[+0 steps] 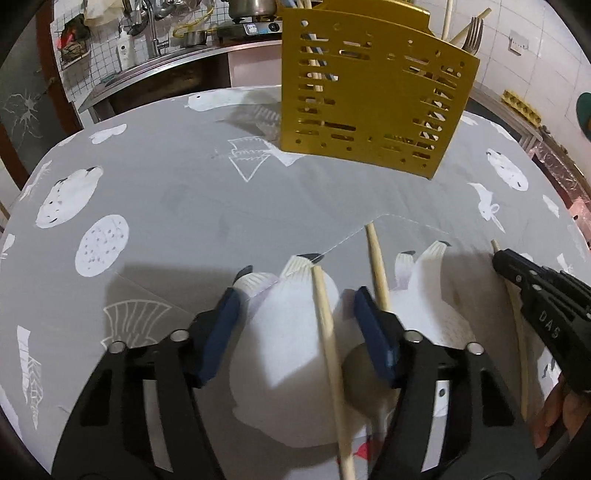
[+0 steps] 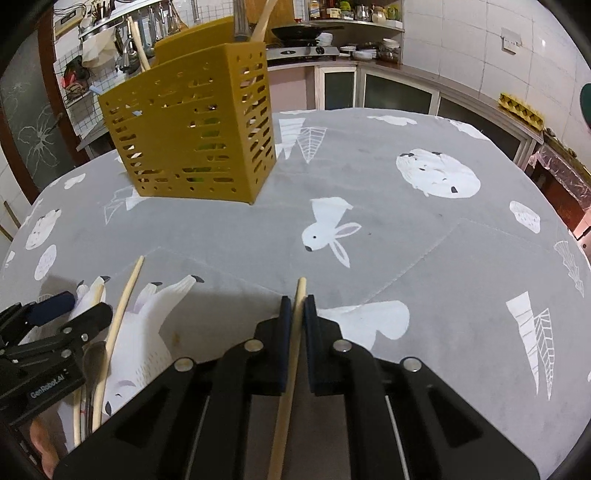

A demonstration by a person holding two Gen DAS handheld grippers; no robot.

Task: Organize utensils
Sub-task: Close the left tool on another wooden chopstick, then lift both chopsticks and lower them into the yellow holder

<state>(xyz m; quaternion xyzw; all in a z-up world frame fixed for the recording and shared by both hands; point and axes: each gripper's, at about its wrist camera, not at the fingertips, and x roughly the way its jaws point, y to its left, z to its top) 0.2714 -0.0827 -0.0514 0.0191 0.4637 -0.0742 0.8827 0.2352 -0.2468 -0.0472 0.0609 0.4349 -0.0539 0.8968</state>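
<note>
A yellow slotted utensil holder (image 1: 373, 99) stands at the far side of the table with a fork (image 1: 472, 35) and sticks in it; it also shows in the right wrist view (image 2: 192, 136). My left gripper (image 1: 295, 314) is open over a wooden chopstick (image 1: 330, 365); a second chopstick (image 1: 376, 266) and a metal spoon (image 1: 364, 373) lie by its right finger. My right gripper (image 2: 294, 306) is shut on a wooden chopstick (image 2: 291, 354), low over the cloth. In the left wrist view the right gripper (image 1: 496, 256) is at the right edge.
A grey tablecloth (image 2: 424, 229) with white animal prints covers the round table. A loose chopstick (image 2: 122, 314) lies left of my right gripper. A kitchen counter with a stove (image 2: 303, 51) and cabinets stands behind.
</note>
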